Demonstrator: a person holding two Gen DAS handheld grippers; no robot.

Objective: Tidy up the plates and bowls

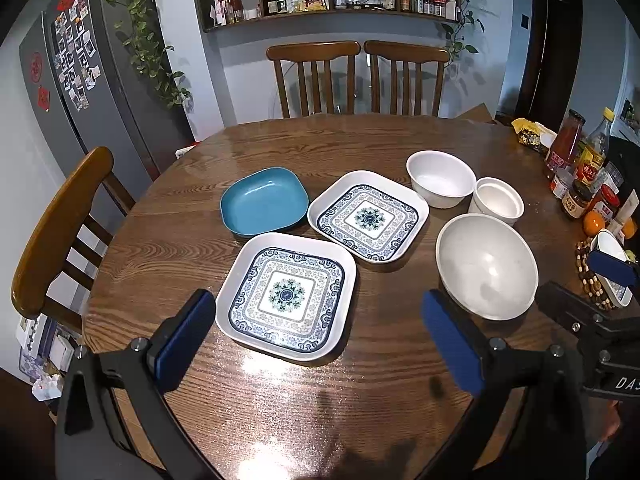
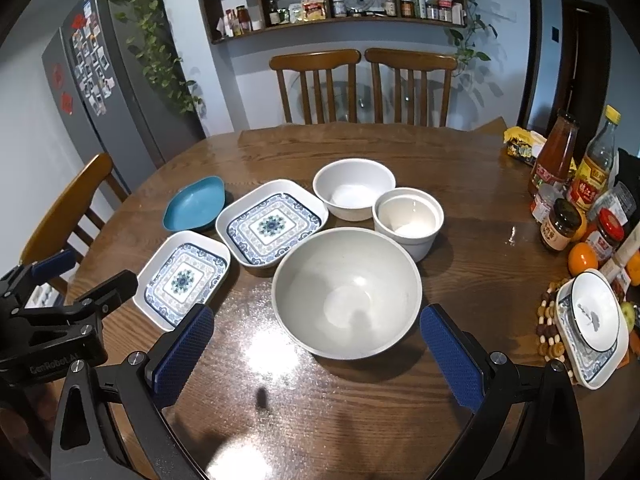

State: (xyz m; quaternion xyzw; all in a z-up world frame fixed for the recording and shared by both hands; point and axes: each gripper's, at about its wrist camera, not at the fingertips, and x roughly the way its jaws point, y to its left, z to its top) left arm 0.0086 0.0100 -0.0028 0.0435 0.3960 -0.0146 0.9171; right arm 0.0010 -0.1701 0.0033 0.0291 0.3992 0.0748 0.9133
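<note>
On the round wooden table (image 1: 360,144) lie two square blue-patterned plates, a near one (image 1: 286,301) (image 2: 182,278) and a far one (image 1: 369,220) (image 2: 272,227). A blue dish (image 1: 264,201) (image 2: 195,203) sits behind them. To the right stand a large white bowl (image 1: 486,266) (image 2: 347,293), a medium white bowl (image 1: 441,178) (image 2: 354,189) and a small white cup-bowl (image 1: 497,199) (image 2: 408,218). My left gripper (image 1: 320,332) is open and empty just in front of the near plate. My right gripper (image 2: 316,348) is open and empty in front of the large bowl.
A small bowl on a patterned plate (image 2: 592,324) sits on a beaded trivet at the right edge. Sauce bottles (image 2: 554,152), jars (image 2: 560,224) and oranges (image 2: 582,259) crowd the right side. Wooden chairs stand at the back (image 1: 314,76) and left (image 1: 60,232). A fridge (image 1: 92,80) is at the left.
</note>
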